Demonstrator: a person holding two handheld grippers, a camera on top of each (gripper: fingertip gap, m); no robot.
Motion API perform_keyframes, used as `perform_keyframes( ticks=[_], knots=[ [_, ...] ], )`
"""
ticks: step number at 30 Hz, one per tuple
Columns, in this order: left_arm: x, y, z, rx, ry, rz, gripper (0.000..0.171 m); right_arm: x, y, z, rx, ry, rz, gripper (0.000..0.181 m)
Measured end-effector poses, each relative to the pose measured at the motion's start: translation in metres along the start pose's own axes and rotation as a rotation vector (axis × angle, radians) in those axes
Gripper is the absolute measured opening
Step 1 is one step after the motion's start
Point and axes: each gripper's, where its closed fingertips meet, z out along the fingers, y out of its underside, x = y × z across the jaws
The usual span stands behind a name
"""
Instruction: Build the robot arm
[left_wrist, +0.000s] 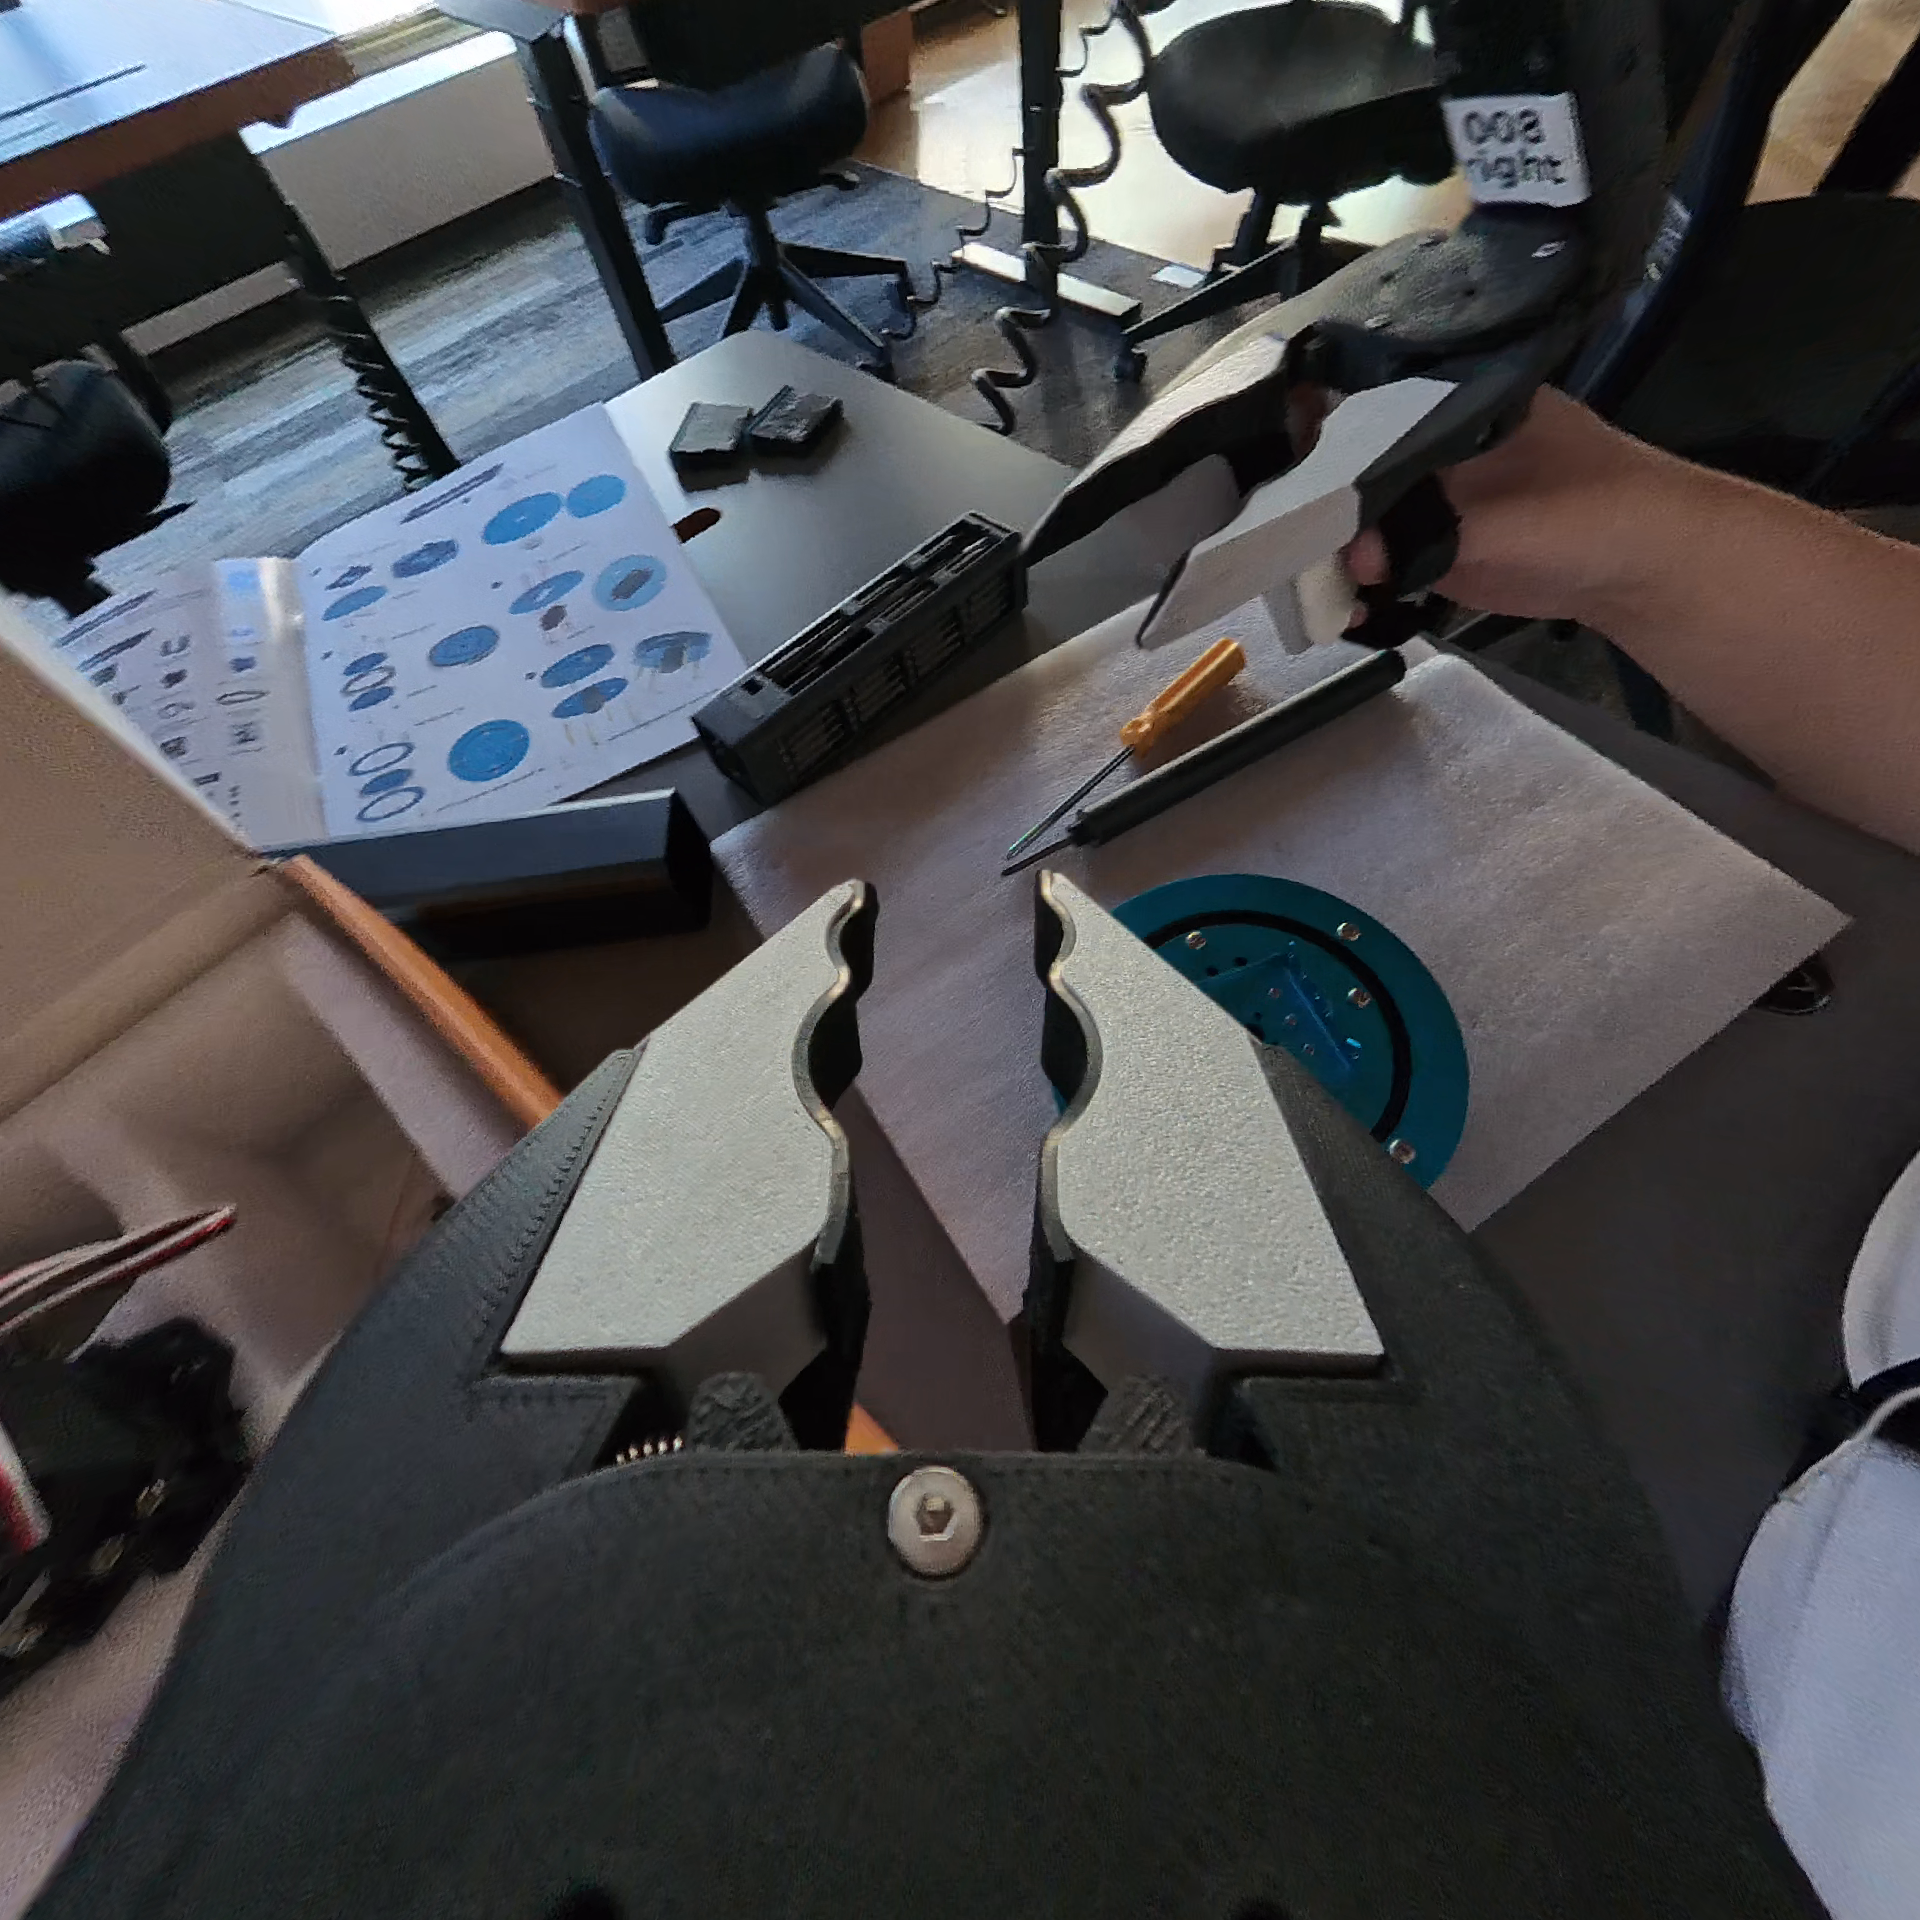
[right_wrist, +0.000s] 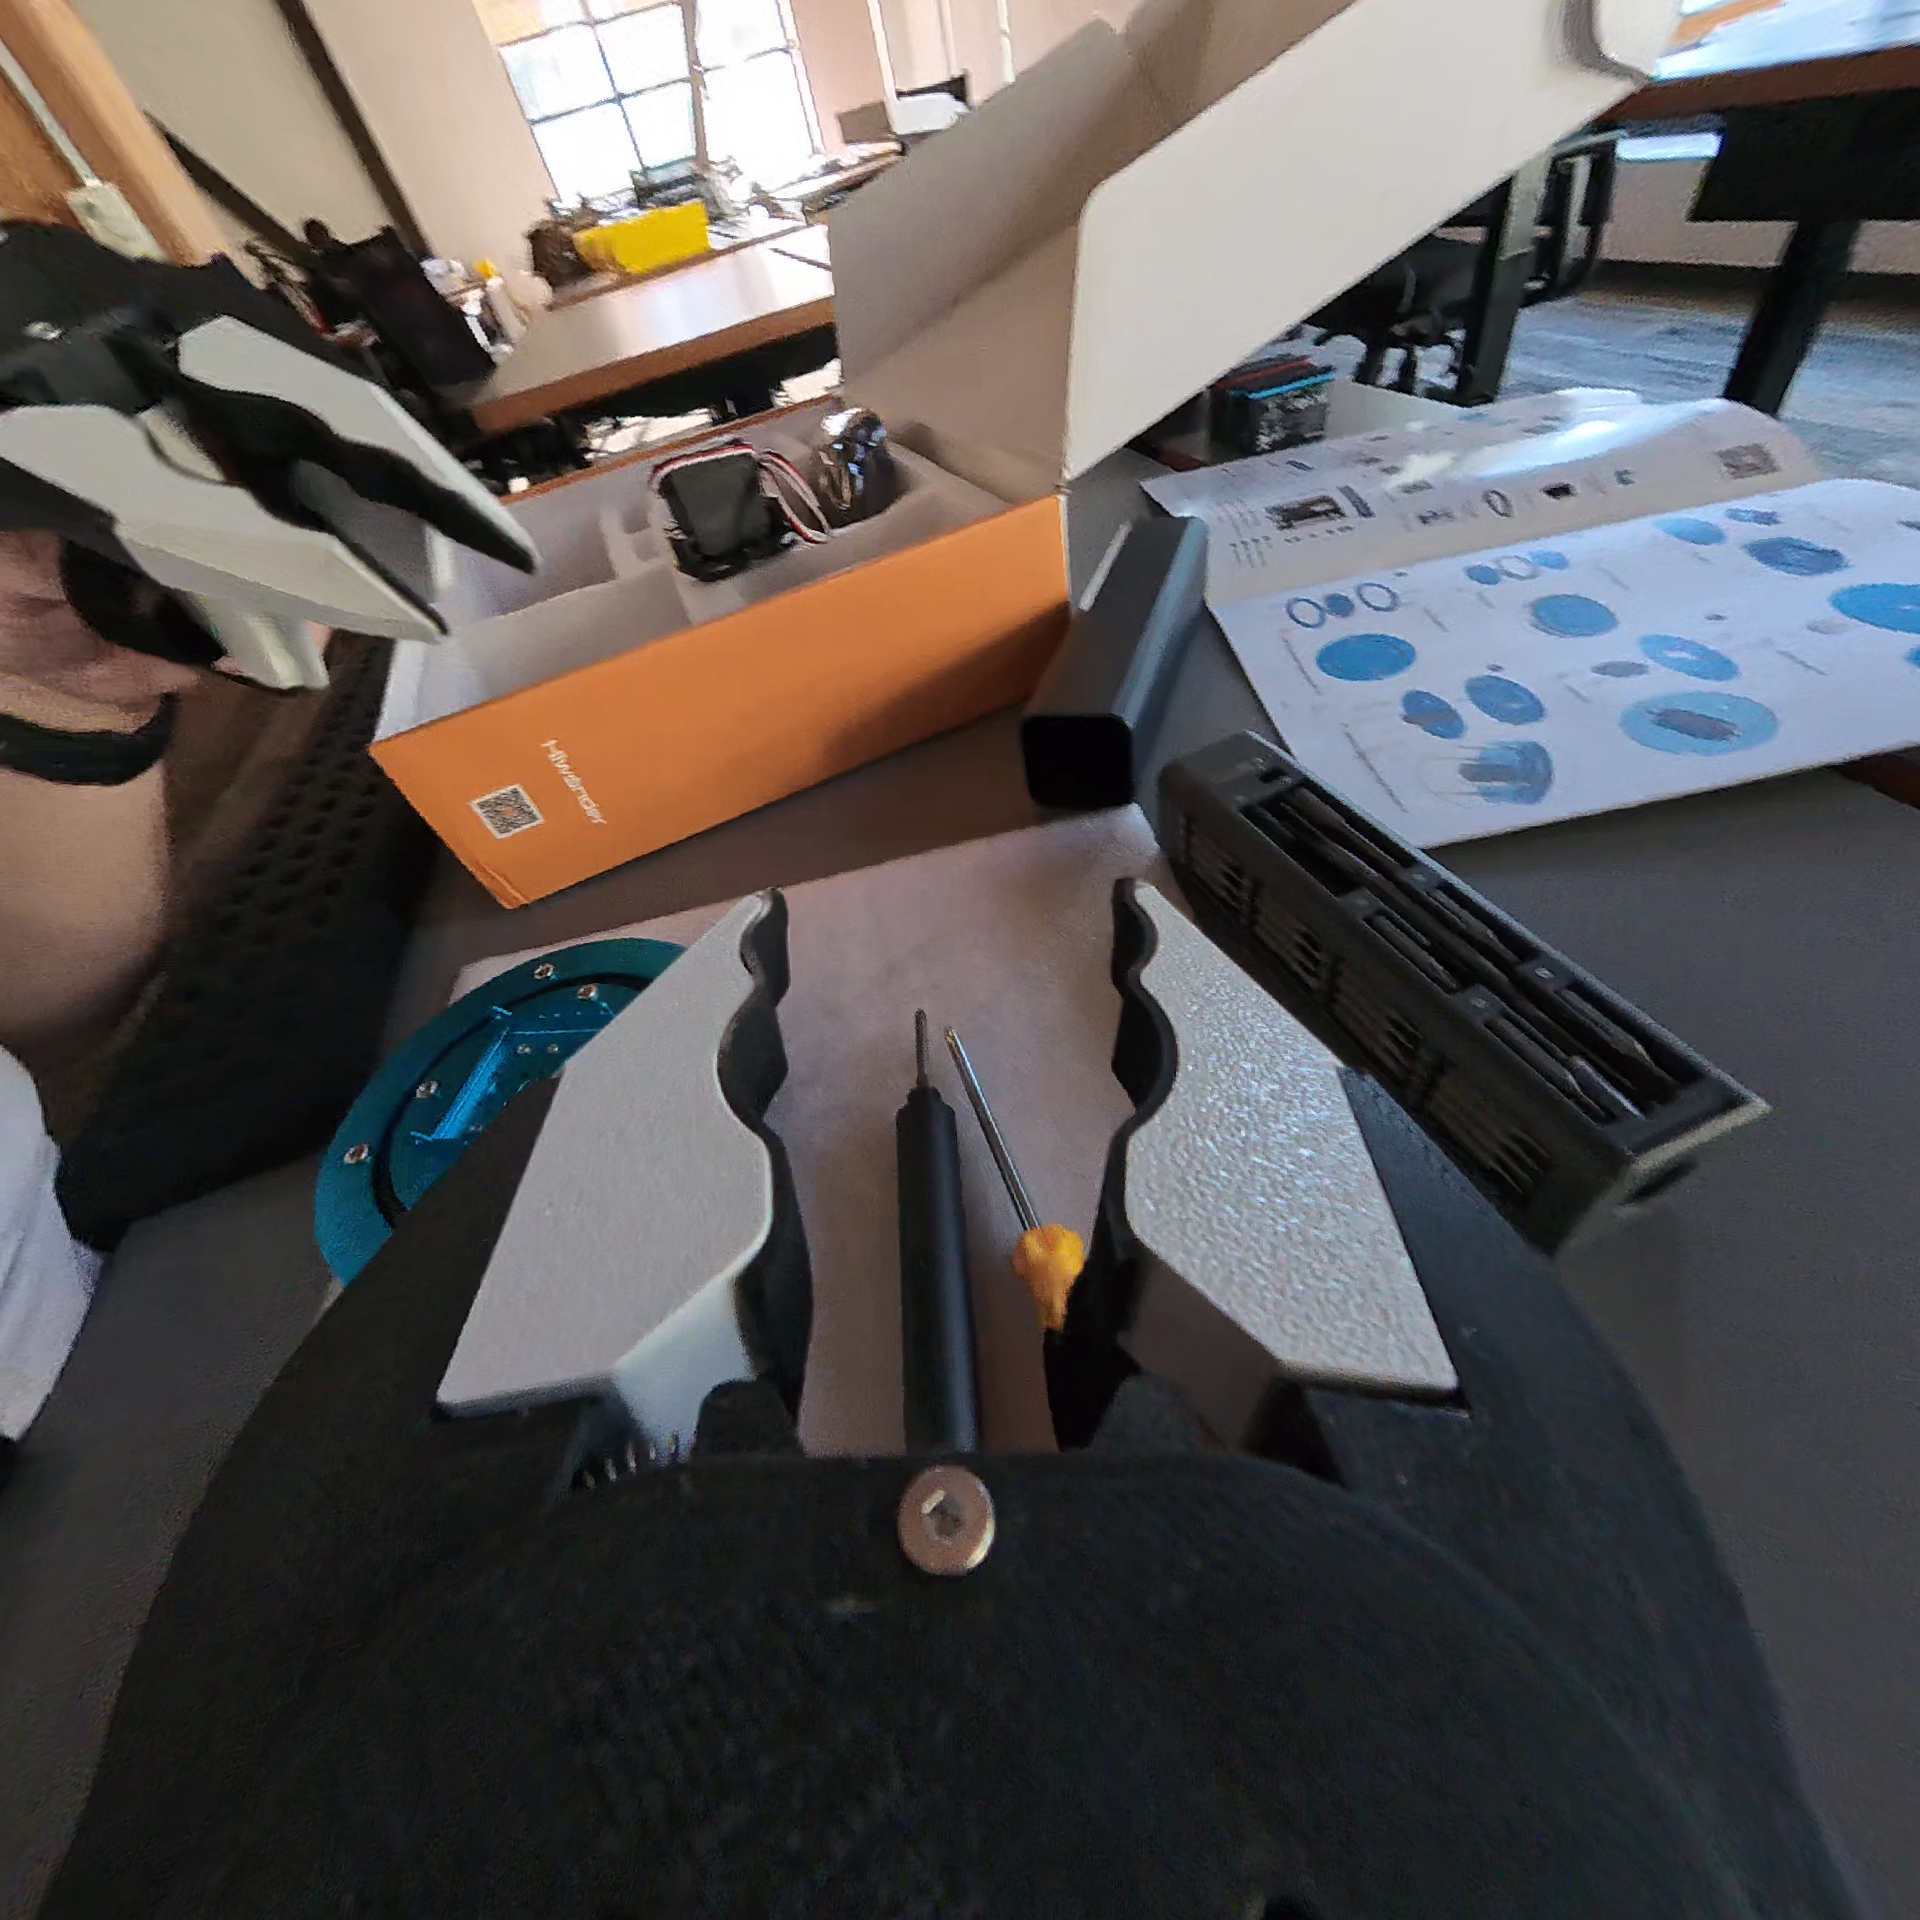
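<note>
— Where are my fingers?
— My right gripper (right_wrist: 945, 935) is spread, empty, above the black screwdriver (right_wrist: 937, 1268), whose long axis runs straight between the jaws on the grey mat (right_wrist: 935, 914).
— And the left?
— My left gripper (left_wrist: 956, 914) is spread, empty, at the mat's near edge beside the teal disc (left_wrist: 1392, 997).

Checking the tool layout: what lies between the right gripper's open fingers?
In the right wrist view, the black screwdriver and the orange-handled screwdriver lie side by side on the white mat, between the right gripper fingers, ungripped.
</note>
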Motion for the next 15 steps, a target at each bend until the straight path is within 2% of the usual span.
perform_keyframes(
  ticks=[5, 9, 12, 15],
  knots=[
    [-0.021, 0.019, -0.028, -0.031, -0.101, -0.022, 0.028, 0.008, -0.003, -0.023, 0.01, 0.065, 0.123, 0.052],
    [-0.023, 0.044, -0.037, -0.111, -0.172, 0.008, 0.028, 0.014, 0.013, -0.043, -0.041, 0.159, 0.164, 0.052],
    [-0.017, 0.058, -0.038, -0.144, -0.217, 0.049, 0.031, -0.016, 0.03, -0.05, -0.11, 0.107, 0.181, 0.051],
    [-0.022, 0.076, -0.039, -0.217, -0.329, 0.141, 0.037, -0.07, 0.048, -0.061, -0.19, 0.002, 0.024, 0.047]
  ],
)
